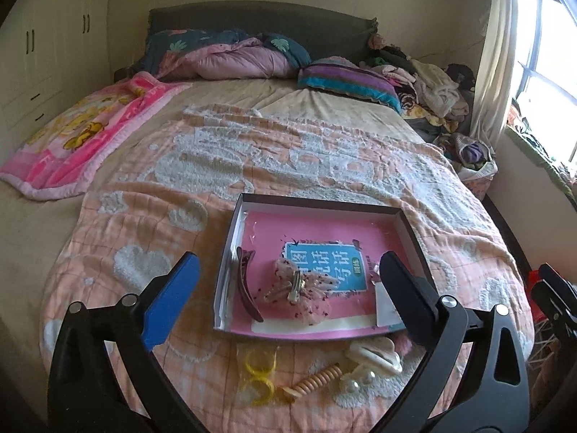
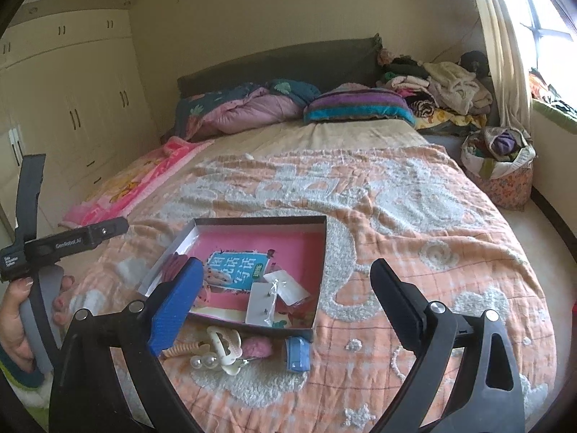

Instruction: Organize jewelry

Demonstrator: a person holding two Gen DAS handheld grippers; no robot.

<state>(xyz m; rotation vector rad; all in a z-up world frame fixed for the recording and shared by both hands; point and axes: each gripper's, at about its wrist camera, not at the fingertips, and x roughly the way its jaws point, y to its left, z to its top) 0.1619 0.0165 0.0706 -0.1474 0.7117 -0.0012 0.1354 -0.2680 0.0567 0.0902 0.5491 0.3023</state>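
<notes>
Spread over the bed, an orange quilt carries, from left, yellow bangles, light and slick, best pinched across the rim, still outside the shallow box, both left gripper and right gripper gaping empty.

I see bright daylight from the window on the right, white glare there, soft shadows, edges bent round, dark corners.
</notes>
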